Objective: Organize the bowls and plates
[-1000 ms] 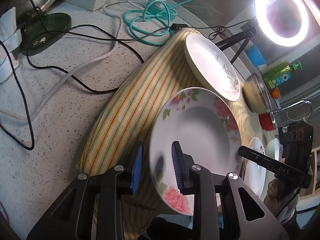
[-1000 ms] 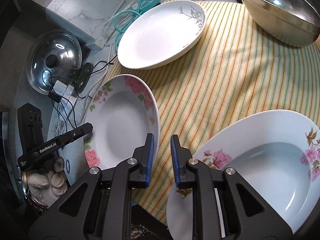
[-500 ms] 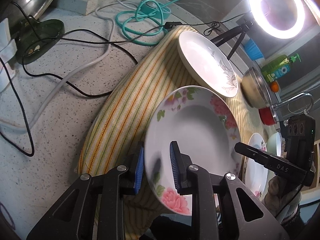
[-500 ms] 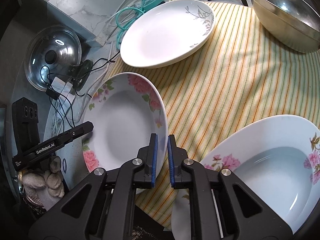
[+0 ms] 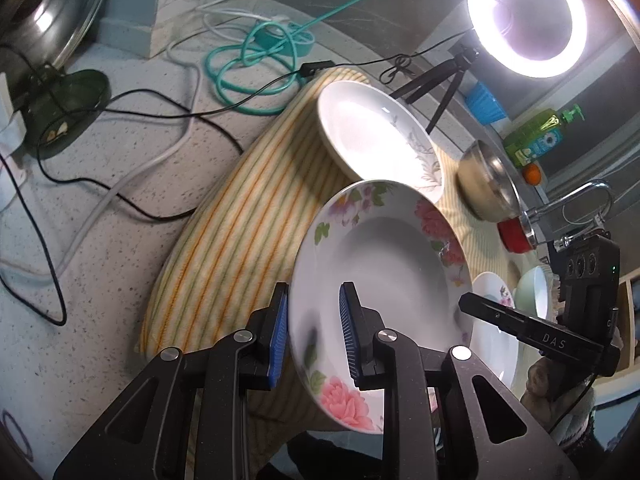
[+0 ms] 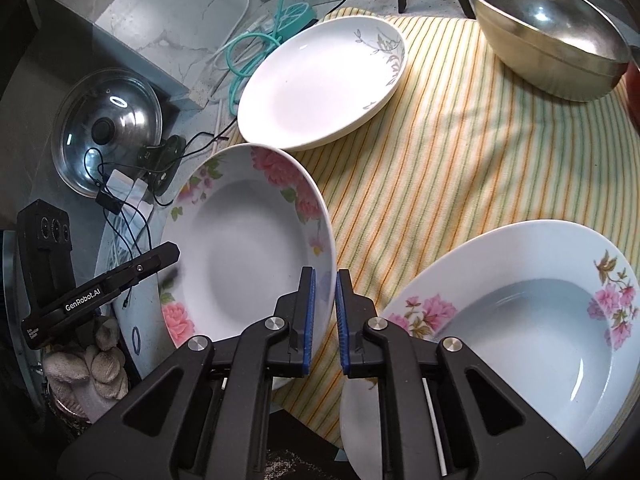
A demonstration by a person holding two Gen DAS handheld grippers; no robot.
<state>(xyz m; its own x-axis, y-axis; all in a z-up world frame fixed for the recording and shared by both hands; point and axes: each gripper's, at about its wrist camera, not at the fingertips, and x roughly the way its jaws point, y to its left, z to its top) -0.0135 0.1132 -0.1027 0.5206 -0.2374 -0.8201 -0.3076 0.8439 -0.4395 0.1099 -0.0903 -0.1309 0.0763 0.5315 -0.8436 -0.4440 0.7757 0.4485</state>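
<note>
A deep white plate with pink flowers (image 5: 384,272) (image 6: 248,256) is held lifted and tilted above the striped cloth (image 5: 248,216) (image 6: 460,152). My right gripper (image 6: 325,312) is shut on its right rim. My left gripper (image 5: 314,338) straddles its left rim with a gap at the inner pad; its jaws stand apart. A second pink-flowered plate (image 6: 532,336) lies on the cloth at the right. A white plate with a grey leaf print (image 5: 380,140) (image 6: 320,84) lies at the far side.
A steel bowl (image 6: 548,28) (image 5: 486,188) sits at the cloth's far right. Cables (image 5: 256,60), a pot lid (image 6: 108,128) and a dark stand (image 5: 60,108) lie on the speckled counter to the left. A ring light (image 5: 528,20), a green bottle (image 5: 540,136) and a tap (image 5: 572,200) stand behind.
The right gripper closed on the flowered plate's rim. The plate rose off the cloth and tilted up, held between both grippers.
</note>
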